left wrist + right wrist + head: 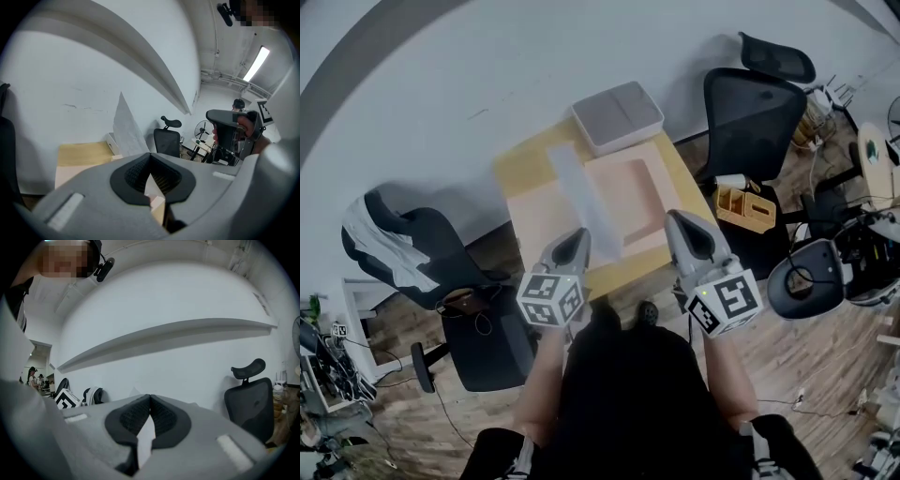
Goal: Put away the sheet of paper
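A white sheet of paper (586, 202) slants up over the wooden table (517, 169), seen as a narrow strip from the head view. My left gripper (578, 236) is at its near end and looks shut on it. In the left gripper view the sheet (125, 131) stands up beyond the closed jaws (150, 155). My right gripper (677, 221) hovers over the right side of a pink tray (642, 187), apart from the sheet. Its jaws (149, 397) meet at the tips, with nothing clearly held.
A grey lidded box (617, 114) sits at the table's far edge against the white wall. A black office chair (750, 122) stands to the right, with a wooden organizer (745, 208) near it. Another chair (422, 253) with a pale cloth is at the left.
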Action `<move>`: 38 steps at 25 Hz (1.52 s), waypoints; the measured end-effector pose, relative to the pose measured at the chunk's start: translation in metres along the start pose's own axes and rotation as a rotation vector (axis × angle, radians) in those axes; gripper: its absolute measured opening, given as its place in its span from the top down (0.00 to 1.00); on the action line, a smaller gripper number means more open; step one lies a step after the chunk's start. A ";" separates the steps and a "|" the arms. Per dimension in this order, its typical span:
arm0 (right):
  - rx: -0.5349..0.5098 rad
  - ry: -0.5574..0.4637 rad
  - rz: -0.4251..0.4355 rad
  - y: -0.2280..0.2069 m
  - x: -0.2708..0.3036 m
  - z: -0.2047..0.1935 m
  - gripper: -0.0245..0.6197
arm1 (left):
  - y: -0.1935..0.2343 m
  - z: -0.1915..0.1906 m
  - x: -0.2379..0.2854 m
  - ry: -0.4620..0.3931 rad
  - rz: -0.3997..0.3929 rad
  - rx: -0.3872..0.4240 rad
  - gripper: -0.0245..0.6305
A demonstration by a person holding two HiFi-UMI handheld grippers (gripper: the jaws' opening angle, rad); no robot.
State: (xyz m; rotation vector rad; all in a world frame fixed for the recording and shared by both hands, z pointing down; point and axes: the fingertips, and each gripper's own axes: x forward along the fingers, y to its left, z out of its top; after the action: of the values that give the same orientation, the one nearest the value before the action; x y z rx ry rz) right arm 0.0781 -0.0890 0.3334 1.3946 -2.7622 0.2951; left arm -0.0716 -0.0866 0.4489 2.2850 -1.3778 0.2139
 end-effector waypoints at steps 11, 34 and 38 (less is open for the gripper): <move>0.005 0.041 -0.053 0.006 0.037 -0.015 0.96 | 0.046 -0.044 0.023 0.111 -0.053 -0.047 0.95; 0.023 0.100 -0.119 0.012 0.077 -0.035 0.96 | 0.137 -0.125 0.039 0.373 0.013 -0.063 0.95; 0.026 0.106 -0.125 0.017 0.079 -0.040 0.96 | 0.152 -0.136 0.033 0.410 0.044 -0.048 0.95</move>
State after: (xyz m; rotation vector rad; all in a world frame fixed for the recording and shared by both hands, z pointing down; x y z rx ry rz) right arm 0.0151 -0.1348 0.3786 1.5028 -2.5831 0.3897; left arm -0.1735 -0.1095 0.6271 2.0265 -1.2020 0.6186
